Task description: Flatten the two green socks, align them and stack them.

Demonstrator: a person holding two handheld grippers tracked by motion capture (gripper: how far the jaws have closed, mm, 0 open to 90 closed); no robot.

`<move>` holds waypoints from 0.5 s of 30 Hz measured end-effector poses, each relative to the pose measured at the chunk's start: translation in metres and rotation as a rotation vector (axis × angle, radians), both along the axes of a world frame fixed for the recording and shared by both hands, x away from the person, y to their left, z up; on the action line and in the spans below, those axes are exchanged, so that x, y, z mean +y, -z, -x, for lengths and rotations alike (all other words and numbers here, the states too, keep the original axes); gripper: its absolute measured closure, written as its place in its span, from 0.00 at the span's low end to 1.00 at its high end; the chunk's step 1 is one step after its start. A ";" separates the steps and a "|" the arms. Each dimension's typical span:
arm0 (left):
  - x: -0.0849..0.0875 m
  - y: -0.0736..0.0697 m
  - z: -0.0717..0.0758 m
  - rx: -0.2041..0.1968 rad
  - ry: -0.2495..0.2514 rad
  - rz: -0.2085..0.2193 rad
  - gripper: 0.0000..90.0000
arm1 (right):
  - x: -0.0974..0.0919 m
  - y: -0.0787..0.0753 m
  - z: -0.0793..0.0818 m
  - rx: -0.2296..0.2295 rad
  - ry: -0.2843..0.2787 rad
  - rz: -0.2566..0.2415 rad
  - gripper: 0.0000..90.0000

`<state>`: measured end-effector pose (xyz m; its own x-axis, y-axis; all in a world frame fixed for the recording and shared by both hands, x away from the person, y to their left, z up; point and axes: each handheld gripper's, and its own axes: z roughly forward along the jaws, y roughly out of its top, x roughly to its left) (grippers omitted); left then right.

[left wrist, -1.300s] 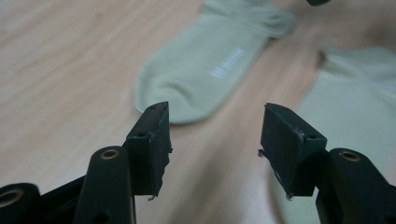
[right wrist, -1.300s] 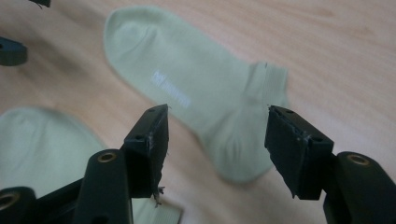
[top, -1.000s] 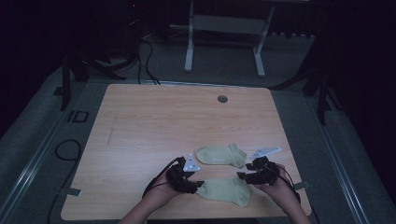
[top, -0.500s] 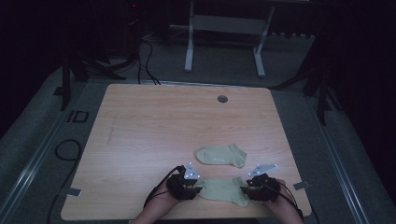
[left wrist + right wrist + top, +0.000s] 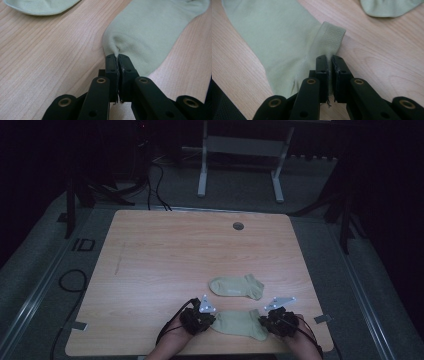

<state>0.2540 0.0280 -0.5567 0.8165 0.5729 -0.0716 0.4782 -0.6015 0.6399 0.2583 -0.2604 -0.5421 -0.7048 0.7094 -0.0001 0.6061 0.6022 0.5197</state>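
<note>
Near sock (image 5: 239, 322) lies at the wooden table's (image 5: 165, 260) front edge in a dark room; my left gripper (image 5: 117, 57) and right gripper (image 5: 330, 59) just closed, pinching its ends, hands drawn nearer since.

In the high view the person's forearms (image 5: 167, 347) are cut off by the bottom edge at 6 o'clock. In the left gripper view the far sock (image 5: 41, 6) is cropped at 12 o'clock, and the pinched edge of the near sock (image 5: 150, 32) is hidden between the jaws.
</note>
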 end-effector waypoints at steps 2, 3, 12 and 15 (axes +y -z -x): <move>0.001 -0.003 0.001 -0.009 -0.004 0.003 0.96 | -0.002 -0.004 0.000 0.004 0.009 -0.026 0.94; 0.002 -0.005 0.001 -0.008 -0.004 0.009 0.97 | -0.003 -0.007 0.000 0.000 0.008 -0.037 0.94; 0.007 -0.031 -0.006 -0.039 -0.034 0.036 0.96 | -0.003 -0.038 -0.007 -0.045 -0.003 -0.073 0.94; 0.008 -0.041 -0.014 -0.046 -0.046 0.049 0.96 | -0.004 -0.046 -0.014 -0.051 0.000 -0.084 0.94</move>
<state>0.2683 0.0364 -0.5161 0.7922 0.6070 -0.0638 0.4744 -0.5466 0.6900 0.2723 -0.2641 -0.4961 -0.7050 0.7088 0.0231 0.5776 0.5550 0.5986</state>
